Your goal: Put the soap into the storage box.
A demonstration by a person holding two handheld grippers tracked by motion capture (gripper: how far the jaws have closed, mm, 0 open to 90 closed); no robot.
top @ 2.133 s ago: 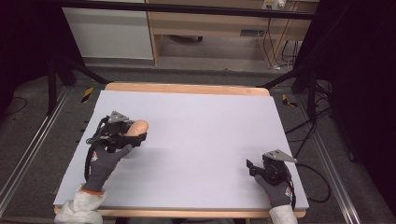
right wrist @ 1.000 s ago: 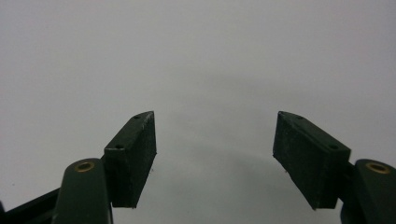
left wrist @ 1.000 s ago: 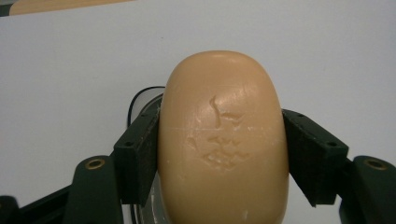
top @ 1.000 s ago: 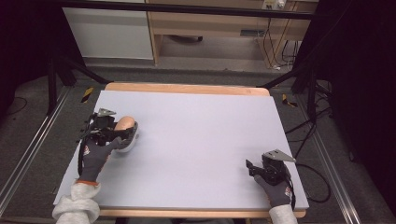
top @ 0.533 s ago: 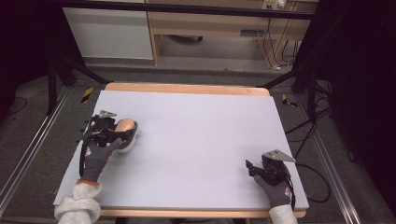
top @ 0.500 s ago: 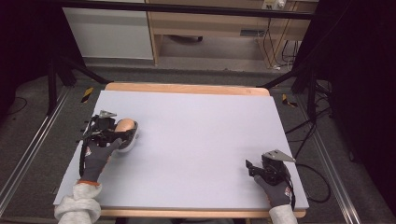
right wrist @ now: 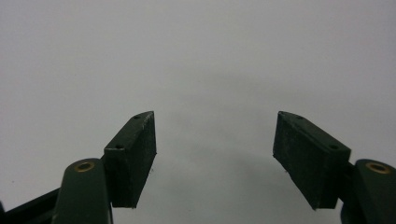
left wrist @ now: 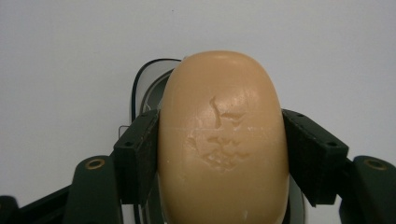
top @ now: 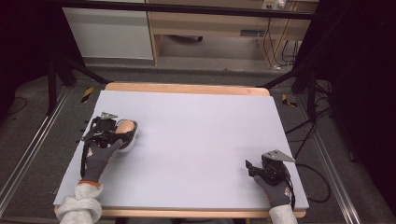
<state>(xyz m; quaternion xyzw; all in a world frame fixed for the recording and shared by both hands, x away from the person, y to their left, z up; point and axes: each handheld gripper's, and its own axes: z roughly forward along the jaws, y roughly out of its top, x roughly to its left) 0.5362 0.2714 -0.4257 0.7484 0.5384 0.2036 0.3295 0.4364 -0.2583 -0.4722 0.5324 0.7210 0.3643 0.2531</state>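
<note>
A tan oval bar of soap (left wrist: 223, 140) with a stamped mark on top sits between the jaws of my left gripper (left wrist: 222, 156), which is shut on its two sides. Under the soap lies a clear dish (left wrist: 142, 88), of which a curved rim shows. In the high view the left gripper (top: 116, 131) holds the soap (top: 123, 127) over the dish (top: 131, 138) at the table's left side. My right gripper (right wrist: 215, 156) is open with nothing between its jaws; in the high view the right gripper (top: 252, 167) rests near the table's front right corner.
The table carries a pale lavender mat (top: 196, 135) with a wooden edge (top: 187, 88) at the back. Black stand legs (top: 299, 70) and cables (top: 322, 177) lie on the floor to the right. A cabinet (top: 107, 28) stands beyond the table.
My left gripper has carried the soap leftward and down to the dish at the table's left side, then held still. The right gripper has stayed in place.
</note>
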